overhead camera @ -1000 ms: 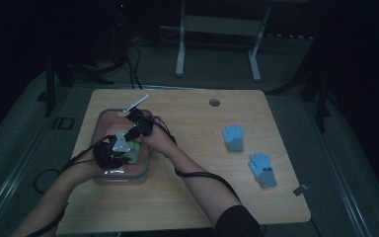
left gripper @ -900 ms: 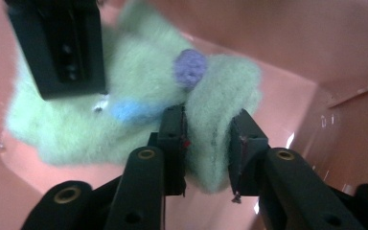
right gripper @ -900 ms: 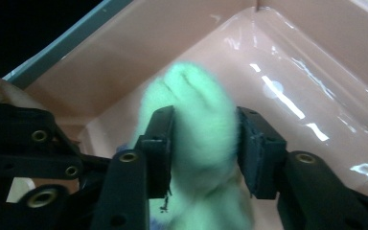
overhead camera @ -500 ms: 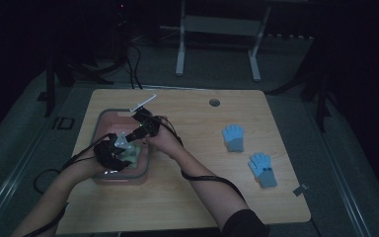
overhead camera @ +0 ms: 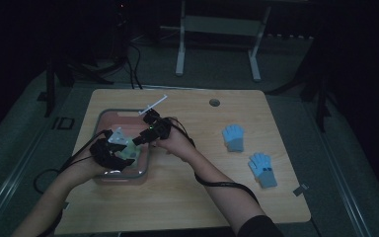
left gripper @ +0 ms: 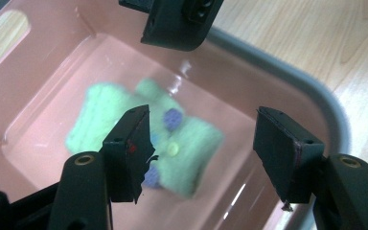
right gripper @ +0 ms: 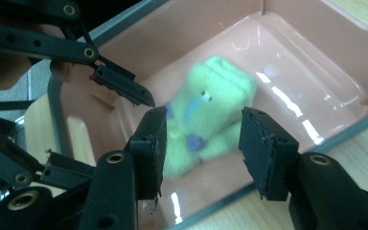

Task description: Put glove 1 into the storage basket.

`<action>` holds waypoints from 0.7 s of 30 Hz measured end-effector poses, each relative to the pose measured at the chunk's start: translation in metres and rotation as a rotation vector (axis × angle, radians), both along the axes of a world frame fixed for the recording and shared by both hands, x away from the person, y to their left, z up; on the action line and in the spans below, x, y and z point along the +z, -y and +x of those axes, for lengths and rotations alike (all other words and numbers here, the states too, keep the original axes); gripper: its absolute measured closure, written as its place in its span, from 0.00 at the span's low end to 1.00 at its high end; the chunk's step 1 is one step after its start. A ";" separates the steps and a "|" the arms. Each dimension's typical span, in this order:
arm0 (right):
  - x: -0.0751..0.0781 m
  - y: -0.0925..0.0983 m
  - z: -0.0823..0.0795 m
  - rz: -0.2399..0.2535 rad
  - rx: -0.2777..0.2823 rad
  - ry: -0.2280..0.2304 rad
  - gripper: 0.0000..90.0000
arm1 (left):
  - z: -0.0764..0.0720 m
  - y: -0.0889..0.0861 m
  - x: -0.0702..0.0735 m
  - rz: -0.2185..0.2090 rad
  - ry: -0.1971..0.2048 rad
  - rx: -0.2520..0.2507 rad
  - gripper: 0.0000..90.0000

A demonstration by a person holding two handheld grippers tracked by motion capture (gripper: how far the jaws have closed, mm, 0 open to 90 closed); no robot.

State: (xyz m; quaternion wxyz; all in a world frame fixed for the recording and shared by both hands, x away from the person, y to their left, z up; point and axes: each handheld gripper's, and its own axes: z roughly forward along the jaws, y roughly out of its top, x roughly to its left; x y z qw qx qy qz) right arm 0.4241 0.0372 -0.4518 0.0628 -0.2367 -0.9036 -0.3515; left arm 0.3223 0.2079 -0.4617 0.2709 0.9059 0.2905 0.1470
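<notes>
Pale green knitted glove (left gripper: 172, 143) with purple and yellow dots lies loose on the floor of a pink plastic bin with a grey rim (overhead camera: 145, 170), left of centre in the high view, on a light wooden counter (overhead camera: 187, 197).

Left gripper (left gripper: 201, 143) hangs above the bin. Its jaws stand apart and have just been opening. Nothing is clamped between them; the glove shows below the gap, blurred.

Right gripper (right gripper: 201, 143) is also over the bin, near its right rim in the high view. Its jaws are apart with nothing pressed between them; the glove sits beneath, untouched. In the right gripper view the left gripper's black linkage crosses the upper left of the frame.

Two light blue gloves with grey cuffs (overhead camera: 234, 138) (overhead camera: 262, 169) lie flat at centre right of the high view, well apart from the bin.
</notes>
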 end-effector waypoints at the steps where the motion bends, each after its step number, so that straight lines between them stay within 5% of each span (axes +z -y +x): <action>1: 0.001 0.003 -0.002 0.000 0.000 0.001 0.58 | -0.001 0.002 0.001 -0.002 0.002 -0.005 0.43; 14: 0.001 0.046 -0.014 -0.007 -0.001 0.016 0.58 | -0.006 0.033 0.011 -0.023 0.005 -0.063 0.43; 21: 0.001 0.072 -0.018 -0.021 -0.017 0.035 0.56 | -0.009 0.054 0.009 -0.035 -0.027 -0.093 0.43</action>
